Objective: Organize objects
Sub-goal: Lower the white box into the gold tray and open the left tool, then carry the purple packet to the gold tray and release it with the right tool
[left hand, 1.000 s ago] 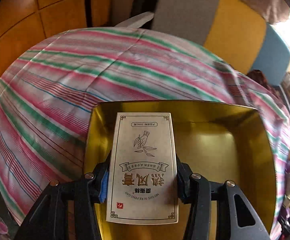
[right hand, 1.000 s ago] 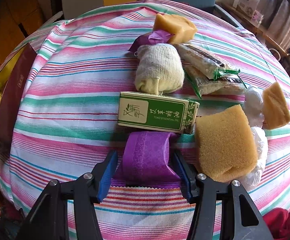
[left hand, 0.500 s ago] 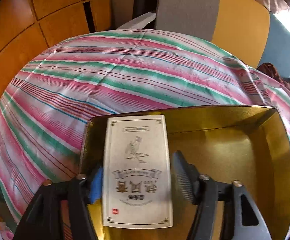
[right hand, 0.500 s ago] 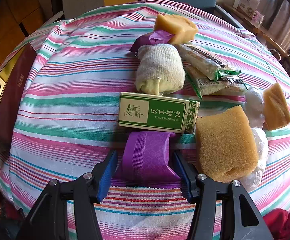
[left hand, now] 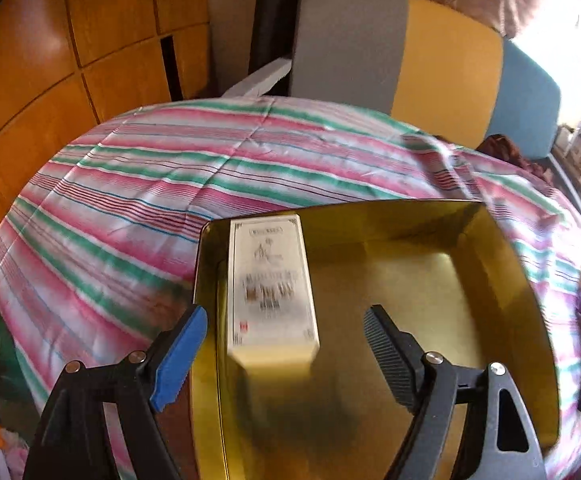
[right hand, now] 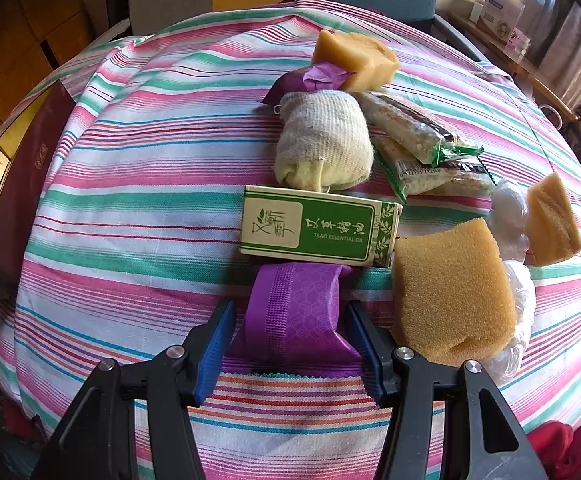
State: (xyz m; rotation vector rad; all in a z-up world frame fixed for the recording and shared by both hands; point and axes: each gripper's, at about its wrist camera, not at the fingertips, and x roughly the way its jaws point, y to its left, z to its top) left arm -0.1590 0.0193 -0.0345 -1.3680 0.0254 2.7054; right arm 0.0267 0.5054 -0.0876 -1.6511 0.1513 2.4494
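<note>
Left gripper [left hand: 282, 354] spread, cream carton [left hand: 270, 284] released into gold tin [left hand: 502, 280]; right gripper [right hand: 290, 340] clamped on purple sachet [right hand: 298, 312], pile unsorted.

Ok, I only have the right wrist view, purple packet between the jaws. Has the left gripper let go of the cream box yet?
Observer: Yes. The left gripper is wide open. Its jaws have just been opening, and the cream box lies between them, touched by neither.
Operator: Where is it lying?
Observer: Flat inside the gold tin, close along its left wall.
Operator: Is there room for my purple packet?
Observer: Probably. The rest of the tin's floor shows bare gold, with nothing else in it.
</note>
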